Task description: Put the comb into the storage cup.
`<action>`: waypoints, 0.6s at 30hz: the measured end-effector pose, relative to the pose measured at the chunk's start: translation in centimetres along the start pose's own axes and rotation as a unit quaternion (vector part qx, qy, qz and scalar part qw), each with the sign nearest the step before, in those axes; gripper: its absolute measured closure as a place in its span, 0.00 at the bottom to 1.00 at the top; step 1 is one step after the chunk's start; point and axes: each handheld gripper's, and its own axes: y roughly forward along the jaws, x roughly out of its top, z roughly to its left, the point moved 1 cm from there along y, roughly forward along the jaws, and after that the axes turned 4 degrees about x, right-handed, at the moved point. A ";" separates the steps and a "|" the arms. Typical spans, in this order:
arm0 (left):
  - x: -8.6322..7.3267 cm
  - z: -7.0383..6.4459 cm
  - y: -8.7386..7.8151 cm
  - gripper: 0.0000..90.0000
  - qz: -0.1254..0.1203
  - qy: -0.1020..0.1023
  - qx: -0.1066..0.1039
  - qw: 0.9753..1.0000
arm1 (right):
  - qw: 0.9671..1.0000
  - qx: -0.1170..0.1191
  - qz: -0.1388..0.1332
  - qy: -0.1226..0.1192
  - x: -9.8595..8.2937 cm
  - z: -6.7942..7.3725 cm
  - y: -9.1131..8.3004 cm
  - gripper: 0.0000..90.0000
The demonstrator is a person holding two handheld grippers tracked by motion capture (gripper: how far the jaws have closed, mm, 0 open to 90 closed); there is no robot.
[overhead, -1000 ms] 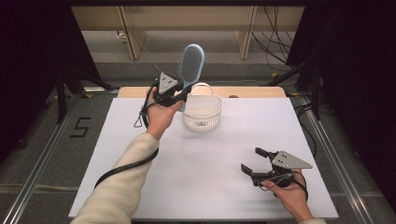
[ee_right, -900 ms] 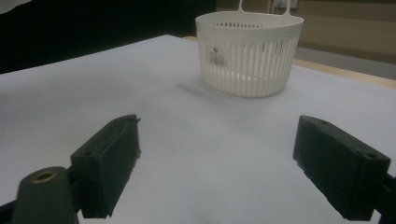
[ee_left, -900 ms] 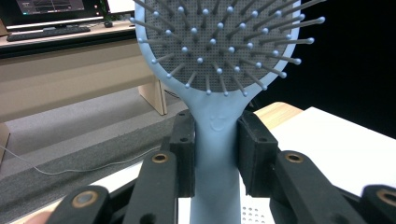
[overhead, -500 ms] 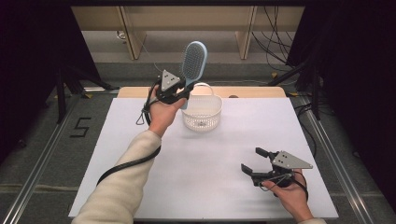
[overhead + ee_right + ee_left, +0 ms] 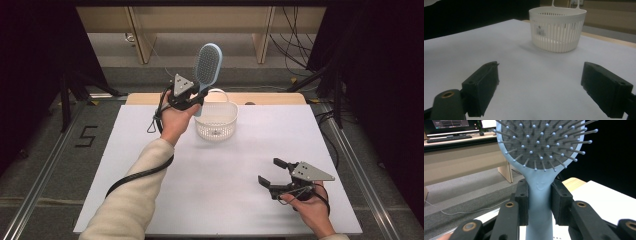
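A light blue hairbrush [image 5: 207, 66] stands upright in the air, bristles toward the camera, its handle clamped by my left gripper [image 5: 192, 100] just left of and above the white slatted basket [image 5: 216, 120]. In the left gripper view the brush handle [image 5: 539, 202] sits between the two black pads, and the bristled head [image 5: 541, 142] rises above them. My right gripper [image 5: 271, 175] rests low over the white table at the front right, open, with nothing between its fingers. In the right gripper view the basket [image 5: 557, 28] stands ahead beyond the spread jaws.
The white tabletop [image 5: 150, 150] stretches between the two hands. A wooden strip [image 5: 270, 98] runs along the table's far edge. Beyond it stand wooden furniture legs [image 5: 142, 40] and cables [image 5: 295, 30] on the floor. Dark curtains flank both sides.
My left gripper has lifted the hairbrush a little higher and turned it more upright next to the basket. The right gripper has stayed in place, open.
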 end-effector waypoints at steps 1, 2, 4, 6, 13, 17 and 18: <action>0.0 0.0 0.0 0.78 0.000 0.000 0.000 1.000 | 1.000 0.000 0.000 0.000 0.0 0.0 0.0 0.17; 0.0 0.0 0.1 0.78 0.000 -0.001 0.000 1.000 | 1.000 0.000 0.000 0.000 0.0 0.0 0.0 0.17; 0.0 0.0 0.1 0.78 0.000 -0.001 0.001 1.000 | 1.000 0.001 0.001 0.000 0.0 0.0 0.0 0.17; 0.0 0.0 0.2 0.78 -0.001 0.000 0.000 1.000 | 1.000 0.001 0.001 0.000 0.0 0.0 0.0 0.17; 0.0 0.0 0.4 0.78 -0.002 -0.003 0.001 1.000 | 1.000 -0.001 -0.001 0.000 0.0 0.0 0.0 0.17; -0.1 0.0 0.6 0.78 -0.001 -0.001 0.000 1.000 | 1.000 -0.002 -0.002 0.001 0.0 0.0 0.0 0.17; -0.1 -0.1 0.6 0.78 -0.001 -0.002 0.001 1.000 | 1.000 -0.002 -0.002 0.002 0.0 0.0 0.0 0.17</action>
